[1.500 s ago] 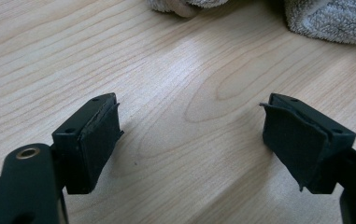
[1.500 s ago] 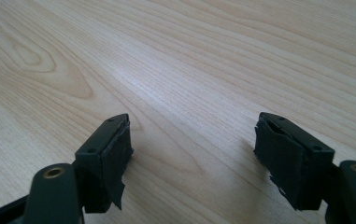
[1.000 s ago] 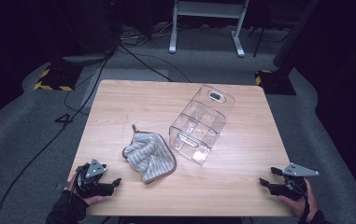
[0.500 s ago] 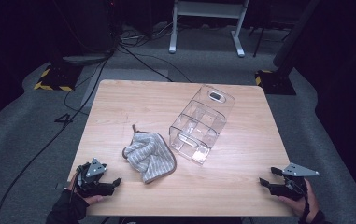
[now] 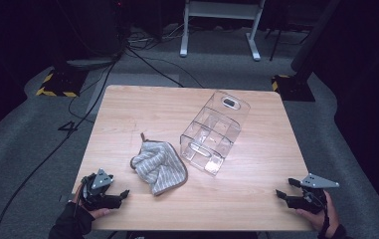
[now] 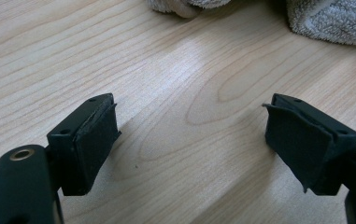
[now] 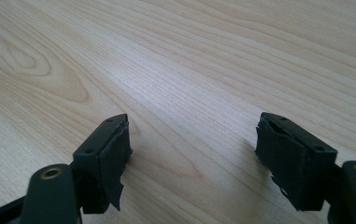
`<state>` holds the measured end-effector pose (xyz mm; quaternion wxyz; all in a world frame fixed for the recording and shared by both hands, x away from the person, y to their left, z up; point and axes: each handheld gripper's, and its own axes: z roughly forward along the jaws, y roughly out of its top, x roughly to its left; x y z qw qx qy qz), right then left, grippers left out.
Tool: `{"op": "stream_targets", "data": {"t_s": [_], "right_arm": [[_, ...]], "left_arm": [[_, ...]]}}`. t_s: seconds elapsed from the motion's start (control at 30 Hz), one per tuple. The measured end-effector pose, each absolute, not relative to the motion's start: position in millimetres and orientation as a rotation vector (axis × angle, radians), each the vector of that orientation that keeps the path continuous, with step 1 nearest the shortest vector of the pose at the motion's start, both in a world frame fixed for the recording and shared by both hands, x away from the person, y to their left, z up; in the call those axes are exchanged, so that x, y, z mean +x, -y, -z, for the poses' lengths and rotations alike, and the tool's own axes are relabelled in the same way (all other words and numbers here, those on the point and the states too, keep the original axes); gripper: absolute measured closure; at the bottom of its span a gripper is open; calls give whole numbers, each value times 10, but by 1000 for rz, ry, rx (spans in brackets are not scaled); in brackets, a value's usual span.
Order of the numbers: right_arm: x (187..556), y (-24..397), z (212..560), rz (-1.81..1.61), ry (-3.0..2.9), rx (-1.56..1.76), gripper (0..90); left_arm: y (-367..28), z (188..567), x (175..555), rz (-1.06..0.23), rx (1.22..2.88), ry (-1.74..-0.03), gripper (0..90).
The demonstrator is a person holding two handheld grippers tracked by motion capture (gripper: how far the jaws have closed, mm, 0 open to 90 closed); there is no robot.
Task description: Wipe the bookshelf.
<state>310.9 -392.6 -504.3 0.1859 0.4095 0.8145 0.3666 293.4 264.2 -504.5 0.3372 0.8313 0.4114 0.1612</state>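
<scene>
The striped cloth (image 5: 158, 167), lying crumpled near the table's (image 5: 256, 196) front beside the clear bin (image 5: 214, 132), looks soft, light and floppy, best pinched at its trimmed edge by the left tool (image 5: 123, 193), spread wide like the right tool (image 5: 279, 193).

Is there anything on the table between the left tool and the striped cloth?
Nothing visible. The left tool sits open at the table's near edge, and bare wood runs from it to the striped cloth. The clear bin lies beyond the cloth.
</scene>
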Motion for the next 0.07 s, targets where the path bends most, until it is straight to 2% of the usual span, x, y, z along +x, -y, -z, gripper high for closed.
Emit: {"op": "stream_targets", "data": {"t_s": [0.07], "right_arm": [[3109,3926,5043,-1033,-2294,1153,262]], "left_arm": [[-2642,5045,2934,-420,2167,-1073,173]]}}
